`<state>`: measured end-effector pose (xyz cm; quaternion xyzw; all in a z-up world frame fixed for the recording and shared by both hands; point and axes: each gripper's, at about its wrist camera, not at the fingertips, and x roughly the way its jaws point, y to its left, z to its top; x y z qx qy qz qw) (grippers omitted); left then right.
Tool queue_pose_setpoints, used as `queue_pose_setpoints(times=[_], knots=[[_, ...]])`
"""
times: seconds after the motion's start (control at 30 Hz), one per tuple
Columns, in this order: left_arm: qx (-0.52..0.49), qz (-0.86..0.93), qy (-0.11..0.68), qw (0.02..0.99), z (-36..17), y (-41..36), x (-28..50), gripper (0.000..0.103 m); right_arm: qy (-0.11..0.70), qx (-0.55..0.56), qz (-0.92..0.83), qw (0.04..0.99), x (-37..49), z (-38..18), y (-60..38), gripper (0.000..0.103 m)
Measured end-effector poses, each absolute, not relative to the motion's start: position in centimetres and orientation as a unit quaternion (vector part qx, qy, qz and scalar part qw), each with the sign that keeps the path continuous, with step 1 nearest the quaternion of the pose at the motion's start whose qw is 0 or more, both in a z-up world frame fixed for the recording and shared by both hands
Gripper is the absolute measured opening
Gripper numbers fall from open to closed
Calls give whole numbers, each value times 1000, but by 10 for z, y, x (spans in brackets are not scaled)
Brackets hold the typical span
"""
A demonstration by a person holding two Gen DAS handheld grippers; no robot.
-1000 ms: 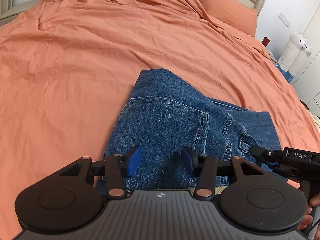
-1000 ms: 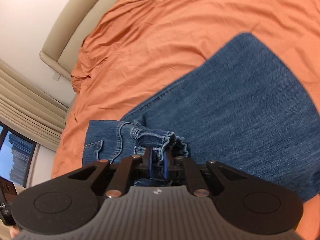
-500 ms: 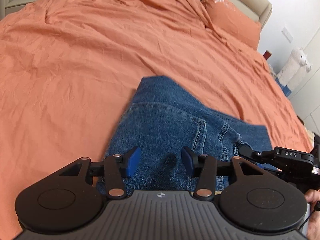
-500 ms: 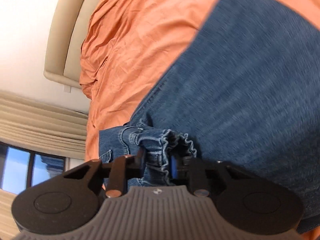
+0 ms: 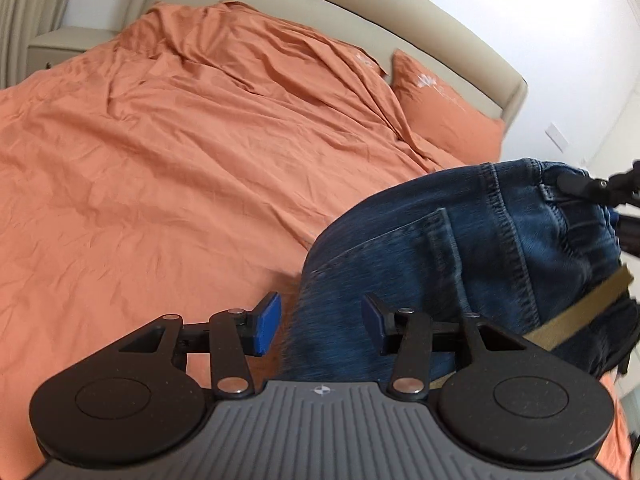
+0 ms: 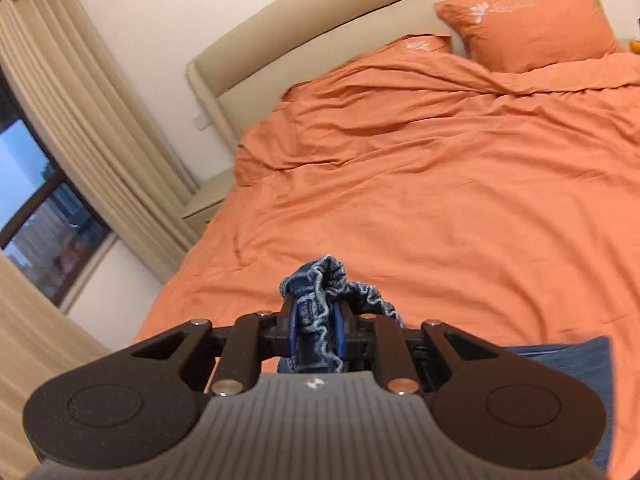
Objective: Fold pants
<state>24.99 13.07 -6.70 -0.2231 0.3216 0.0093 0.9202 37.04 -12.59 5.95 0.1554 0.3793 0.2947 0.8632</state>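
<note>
The blue denim pants (image 5: 460, 264) hang lifted above the orange bed at the right of the left wrist view, back pocket and seams facing me. My left gripper (image 5: 318, 326) is open and empty, with the pants' lower edge passing between its blue pads. My right gripper (image 6: 316, 330) is shut on a bunched, frayed fold of the pants (image 6: 320, 280) and holds it up. The right gripper's black tip (image 5: 592, 188) shows at the far right of the left wrist view, at the pants' top edge.
An orange duvet (image 5: 180, 160) covers the whole bed. Orange pillows (image 6: 528, 24) lie against the beige headboard (image 6: 320, 28). Beige curtains (image 6: 92, 112) and a window (image 6: 44, 216) are at the left. A bedside table (image 5: 60, 44) stands at the far left.
My right gripper has lifted the pants off the bed and swung up to face the headboard. The left gripper has tilted up too, staying open.
</note>
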Motion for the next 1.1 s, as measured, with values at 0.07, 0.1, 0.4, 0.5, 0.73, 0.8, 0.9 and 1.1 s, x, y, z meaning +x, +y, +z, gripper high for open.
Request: queue_pose_setpoints(times=[0.07, 0.1, 0.4, 0.5, 0.73, 0.8, 0.9, 1.1], knots=[[-211, 1, 329, 920, -72, 125, 255, 53, 392, 159, 272, 864, 376, 54, -144, 13], [-206, -4, 334, 920, -76, 122, 257, 53, 400, 164, 259, 864, 381, 48, -155, 13], [-178, -33, 370, 911, -104, 95, 277, 52, 480, 261, 142, 825, 403, -73, -274, 12], [-166, -35, 383, 908, -111, 88, 280, 52, 484, 275, 127, 821, 408, -102, -291, 12], [-148, -40, 405, 902, -120, 80, 285, 52, 502, 251, 87, 823, 416, -160, -297, 9], [-143, -41, 407, 901, -119, 77, 284, 52, 501, 258, 82, 822, 415, -169, -299, 11], [-139, -40, 403, 904, -114, 74, 275, 52, 478, 252, 96, 836, 404, -159, -300, 26], [-142, -59, 381, 912, -101, 72, 239, 54, 392, 296, 104, 865, 324, -124, -335, 59]])
